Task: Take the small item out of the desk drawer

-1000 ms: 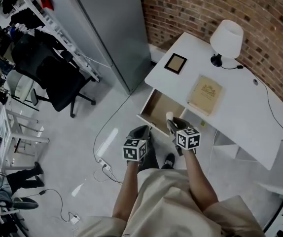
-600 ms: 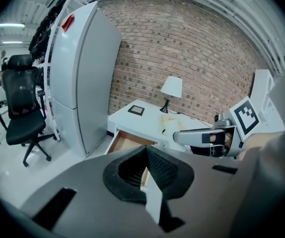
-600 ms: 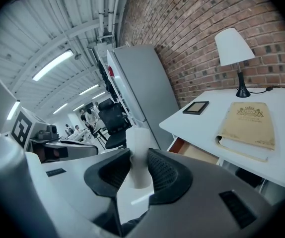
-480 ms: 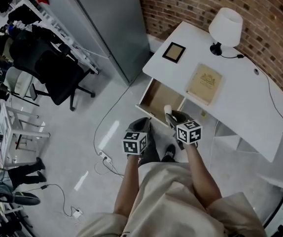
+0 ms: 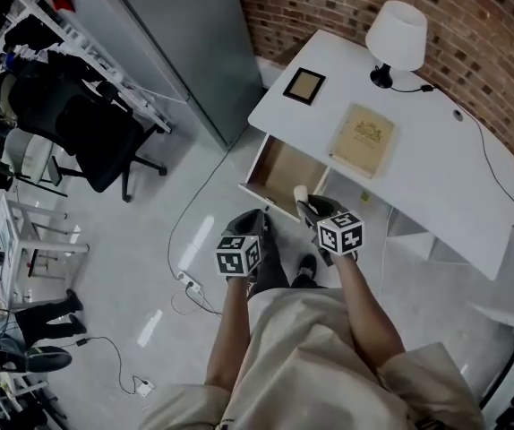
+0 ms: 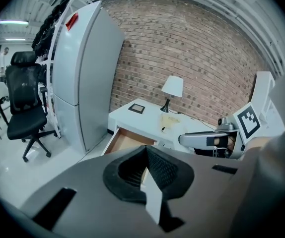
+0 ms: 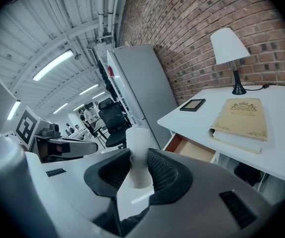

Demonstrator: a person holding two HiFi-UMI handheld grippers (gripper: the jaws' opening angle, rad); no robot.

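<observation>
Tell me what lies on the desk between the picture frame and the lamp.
Nothing. The head view shows bare white desk between the picture frame and the lamp.

The head view is dim and grey, evenly lit. Shadows are faint, and a pale glare streak lies on the floor (image 5: 199, 240). The white table (image 5: 436, 177) is the brightest patch. Both gripper views are fisheye, with black corners and bowed walls. In the right gripper view, ceiling strip lights (image 7: 58, 66) glow bright, while the right tool (image 7: 138, 156) and the white item (image 7: 140, 140) it clamps are soft and out of focus. In the left gripper view, the left tool (image 6: 146, 150) is blurred and the brick wall (image 6: 197, 58) is sharper.
</observation>
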